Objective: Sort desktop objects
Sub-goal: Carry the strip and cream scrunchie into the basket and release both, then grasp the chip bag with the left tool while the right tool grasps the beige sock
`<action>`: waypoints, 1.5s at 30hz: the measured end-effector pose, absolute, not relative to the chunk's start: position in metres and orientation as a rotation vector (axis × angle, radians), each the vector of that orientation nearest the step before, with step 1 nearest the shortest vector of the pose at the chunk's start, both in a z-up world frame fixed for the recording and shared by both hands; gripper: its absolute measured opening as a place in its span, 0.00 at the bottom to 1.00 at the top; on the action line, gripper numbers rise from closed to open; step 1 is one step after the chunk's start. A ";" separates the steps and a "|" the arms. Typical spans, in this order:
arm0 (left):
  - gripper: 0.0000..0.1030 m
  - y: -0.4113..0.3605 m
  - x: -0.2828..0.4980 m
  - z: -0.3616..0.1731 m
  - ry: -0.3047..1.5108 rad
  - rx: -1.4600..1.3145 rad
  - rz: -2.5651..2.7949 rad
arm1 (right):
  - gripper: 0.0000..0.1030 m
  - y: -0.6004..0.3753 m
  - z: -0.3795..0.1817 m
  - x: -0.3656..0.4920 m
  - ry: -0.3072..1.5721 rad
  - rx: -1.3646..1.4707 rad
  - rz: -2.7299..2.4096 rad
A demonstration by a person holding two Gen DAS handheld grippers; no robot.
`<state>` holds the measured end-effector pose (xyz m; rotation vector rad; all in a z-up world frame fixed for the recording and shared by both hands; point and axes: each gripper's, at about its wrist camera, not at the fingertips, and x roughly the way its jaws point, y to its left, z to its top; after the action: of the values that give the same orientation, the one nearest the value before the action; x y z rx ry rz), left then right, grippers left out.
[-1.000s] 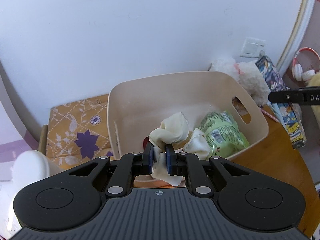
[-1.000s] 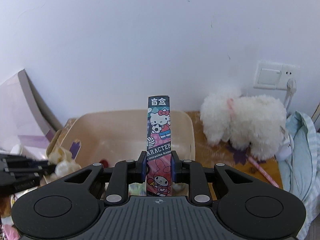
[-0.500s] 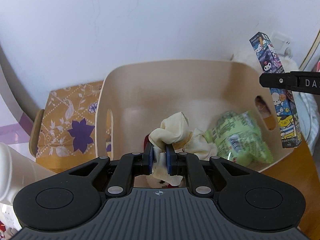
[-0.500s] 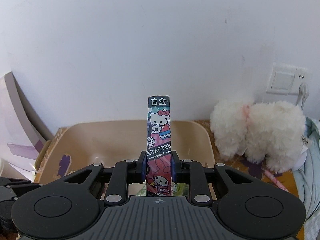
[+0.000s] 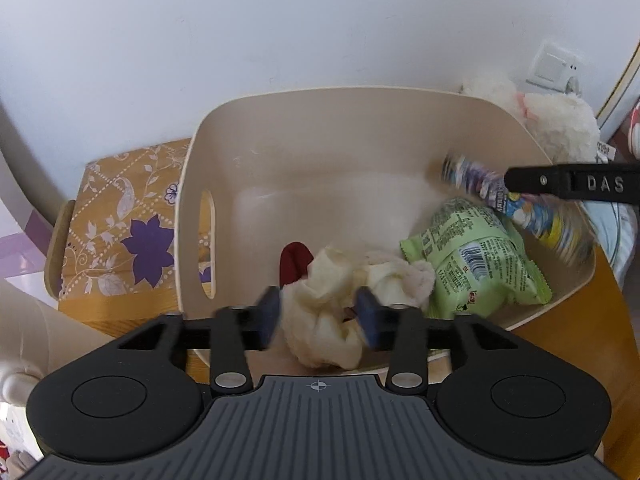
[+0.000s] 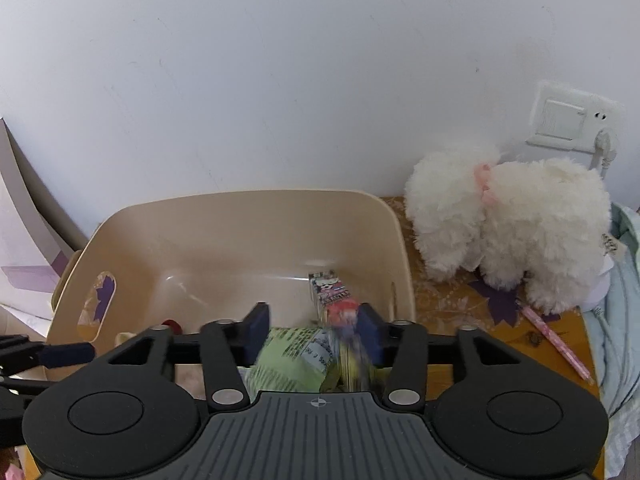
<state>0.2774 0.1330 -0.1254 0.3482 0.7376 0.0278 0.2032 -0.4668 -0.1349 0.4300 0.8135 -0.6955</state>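
Wall [image 6: 280, 80] fills the background, plain white, with a switch-and-socket plate [image 6: 568, 120] at the right and a plug in it. Below runs a wooden desktop [image 5: 592, 320] under a mustard cloth [image 5: 120, 216] printed with purple flowers. A fluffy white plush toy [image 6: 516, 228] sits on that cloth against the wall, just beside the bin's right end, and a pink pen [image 6: 556, 340] lies in front of it. Pale blue fabric [image 6: 616, 304] is bunched at the far right edge.

Centre stage is the beige bin [image 5: 320, 120], oval handle slots cut in both ends. Inside, a green snack packet [image 5: 480, 256] lies toward the right, a dark red piece [image 5: 294, 262] peeks out at the bottom, and cream cloth [image 5: 328, 312] is heaped near the front wall.

And here goes the left gripper [image 5: 320, 316]: its jaws are opening, blue pads drawn clear of the cream cloth that sits between them, loose and slumping into the bin.

Same story on the other side! The right gripper [image 6: 310, 332] is opening too, and the cartoon-printed box [image 6: 332, 300] between its jaws is blurred and tilted, its lower end down among the snack packet. From the left camera that box [image 5: 520, 208] slants across the bin's right end, over the green packet.
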 end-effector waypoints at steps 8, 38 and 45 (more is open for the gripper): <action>0.58 0.133 0.258 -0.114 0.715 0.341 0.005 | 0.77 -0.466 -0.116 0.166 0.733 0.472 -0.684; 0.70 0.119 0.137 -0.153 0.804 0.488 -0.185 | 1.00 -0.357 -0.156 0.046 0.947 0.149 -0.546; 0.70 0.108 0.124 -0.172 0.856 0.551 -0.250 | 1.00 -0.350 -0.177 0.035 1.000 0.204 -0.528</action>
<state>0.1235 0.1075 -0.1725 0.5506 0.8564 -0.2505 0.0353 -0.3500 -0.1771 0.2037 1.0001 -0.5282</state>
